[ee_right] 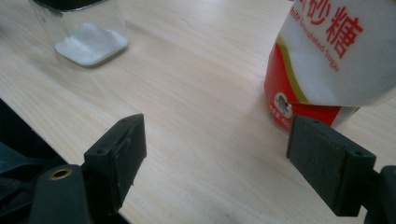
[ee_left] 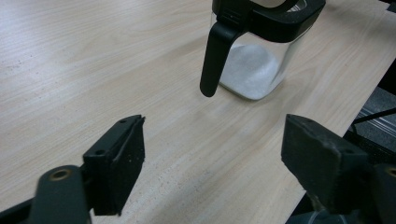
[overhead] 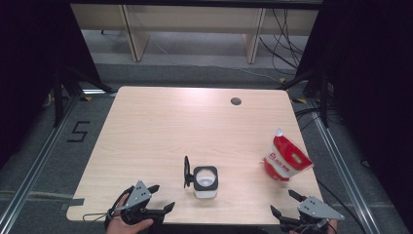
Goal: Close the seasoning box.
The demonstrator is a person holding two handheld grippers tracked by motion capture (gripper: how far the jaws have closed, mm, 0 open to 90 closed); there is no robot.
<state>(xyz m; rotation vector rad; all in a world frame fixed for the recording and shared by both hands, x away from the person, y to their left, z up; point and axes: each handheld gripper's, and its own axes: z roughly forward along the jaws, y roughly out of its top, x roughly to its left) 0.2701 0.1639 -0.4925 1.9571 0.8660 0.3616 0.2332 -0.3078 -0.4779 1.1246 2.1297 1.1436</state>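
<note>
Two open grippers, one clear container (overhead: 206, 182) with a black flip lid near the front edge of the table (overhead: 160, 126).

Holds a little white powder at the bottom, lid swung up on its left side. Right of the container, well apart: red-and-white sugar bag (overhead: 286, 158), standing, tilted. Left gripper (overhead: 159, 198) just front-left of the container, jaws spread, gripping nothing. Right gripper (overhead: 285, 203) front-right of it, just before the bag, jaws likewise spread and empty.
</note>
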